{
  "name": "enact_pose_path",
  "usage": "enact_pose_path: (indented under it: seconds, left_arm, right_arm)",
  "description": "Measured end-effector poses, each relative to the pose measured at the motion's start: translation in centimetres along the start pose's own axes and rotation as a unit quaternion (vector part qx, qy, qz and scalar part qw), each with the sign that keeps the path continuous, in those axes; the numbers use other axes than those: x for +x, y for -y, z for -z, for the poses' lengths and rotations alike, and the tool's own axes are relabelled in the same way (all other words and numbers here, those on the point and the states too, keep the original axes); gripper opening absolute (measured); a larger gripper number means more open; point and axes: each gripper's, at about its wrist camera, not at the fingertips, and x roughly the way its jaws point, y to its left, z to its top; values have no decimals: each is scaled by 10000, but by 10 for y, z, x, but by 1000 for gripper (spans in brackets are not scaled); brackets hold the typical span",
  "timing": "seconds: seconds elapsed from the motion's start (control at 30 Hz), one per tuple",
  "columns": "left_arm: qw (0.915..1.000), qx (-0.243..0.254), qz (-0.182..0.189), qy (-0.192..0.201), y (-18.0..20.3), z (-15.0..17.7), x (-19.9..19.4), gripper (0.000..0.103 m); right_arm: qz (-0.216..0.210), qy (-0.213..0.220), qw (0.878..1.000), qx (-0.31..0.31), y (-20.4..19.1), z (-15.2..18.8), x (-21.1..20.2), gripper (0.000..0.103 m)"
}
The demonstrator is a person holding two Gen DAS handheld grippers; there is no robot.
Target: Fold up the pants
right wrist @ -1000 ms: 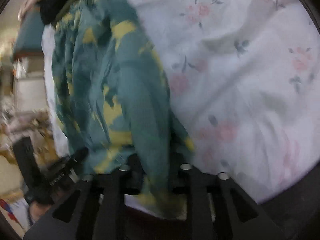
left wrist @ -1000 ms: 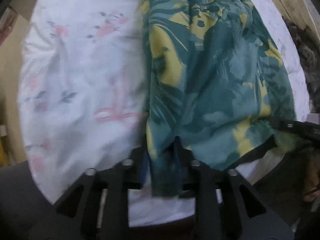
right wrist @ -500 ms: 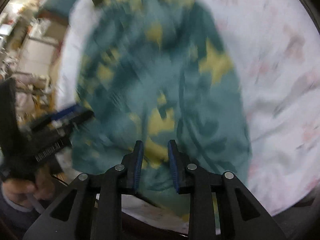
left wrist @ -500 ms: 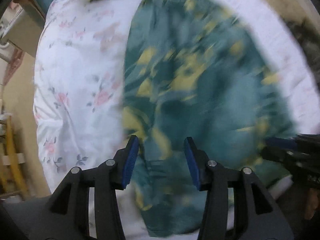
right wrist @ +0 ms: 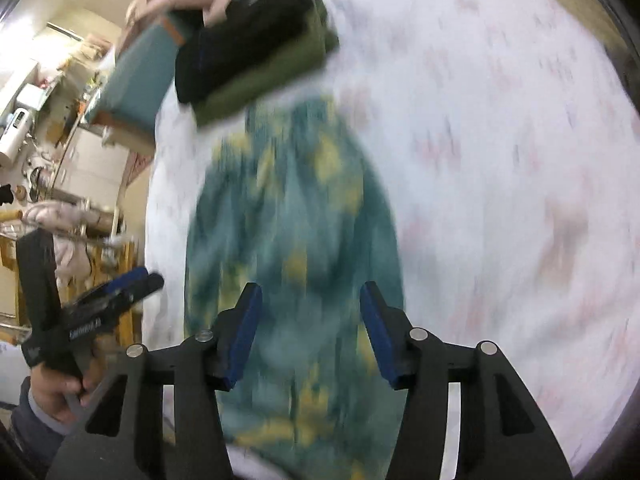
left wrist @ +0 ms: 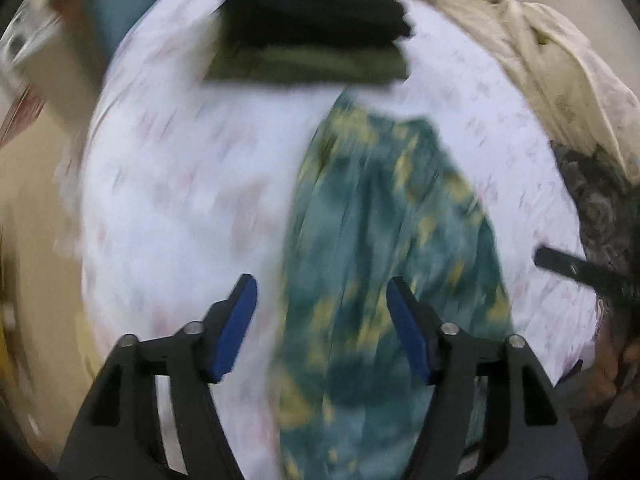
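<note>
The teal pants with yellow leaf print (left wrist: 384, 248) lie folded lengthwise in a long strip on the white floral sheet (left wrist: 180, 184). In the left wrist view my left gripper (left wrist: 322, 292) hovers above the strip's near end, its jaws opening, blue pads apart with nothing pressed between them. In the right wrist view the pants (right wrist: 296, 232) run away from me under my right gripper (right wrist: 310, 300), whose jaws are also opening above the cloth without touching it. The left gripper (right wrist: 140, 278) shows at the left there, held by a hand. Both views are blurred.
A stack of folded dark and olive garments (left wrist: 312, 36) sits at the far end of the sheet, just beyond the pants. A cream crumpled cloth (left wrist: 532, 40) lies at the back right. A teal box (right wrist: 136, 80) and cluttered shelves (right wrist: 44, 152) stand left of the bed.
Both grippers let go of the pants and opened. Both pulled up and back from the cloth, so the whole folded strip and the far garment stack came into view.
</note>
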Motion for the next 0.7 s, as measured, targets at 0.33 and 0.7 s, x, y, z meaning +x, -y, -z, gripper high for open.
enact_pose_path:
  seconds: [0.33,0.7]
  left_arm:
    - [9979,368,67,-536,-2,-91,106,7]
    - [9945,1048,2,-47,19,-132,92,5]
  right_arm:
    - [-97,11,9999,26,8,-93,83,54]
    - [-16,6,10000,-34,17,-97,111,15]
